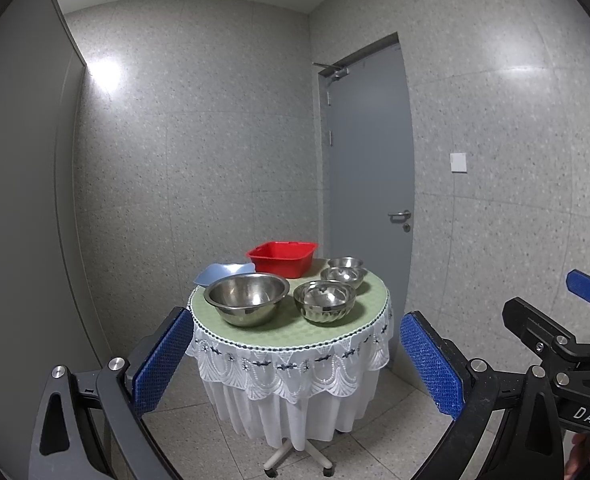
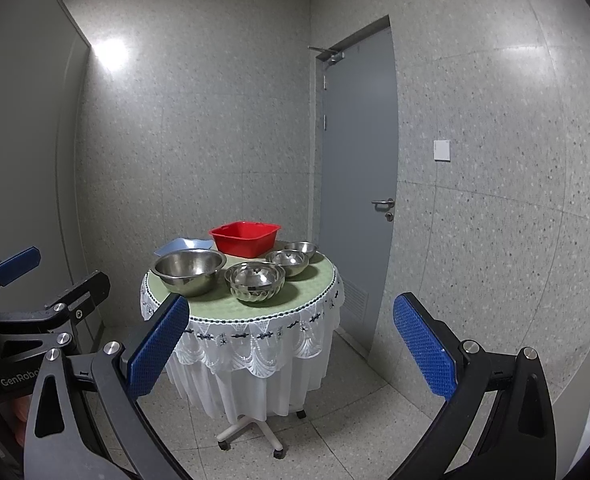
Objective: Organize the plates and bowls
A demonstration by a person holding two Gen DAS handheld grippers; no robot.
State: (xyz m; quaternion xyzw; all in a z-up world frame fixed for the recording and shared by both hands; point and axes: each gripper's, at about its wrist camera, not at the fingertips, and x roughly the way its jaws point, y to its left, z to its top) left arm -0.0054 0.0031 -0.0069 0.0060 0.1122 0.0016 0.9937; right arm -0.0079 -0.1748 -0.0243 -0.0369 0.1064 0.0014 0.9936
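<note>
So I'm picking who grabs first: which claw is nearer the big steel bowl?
Left, probably. The left claw faces the big steel bowl almost head-on; the right claw sits further right. Both are well short of it.

Bare institutional room: speckled walls, grey door.

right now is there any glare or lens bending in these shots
Left wrist view: bright glare patches on the wall, and the door edges bow from the fisheye. Right wrist view: the same wall glare, dark corner vignetting, bowls sharp with soft reflections.
</note>
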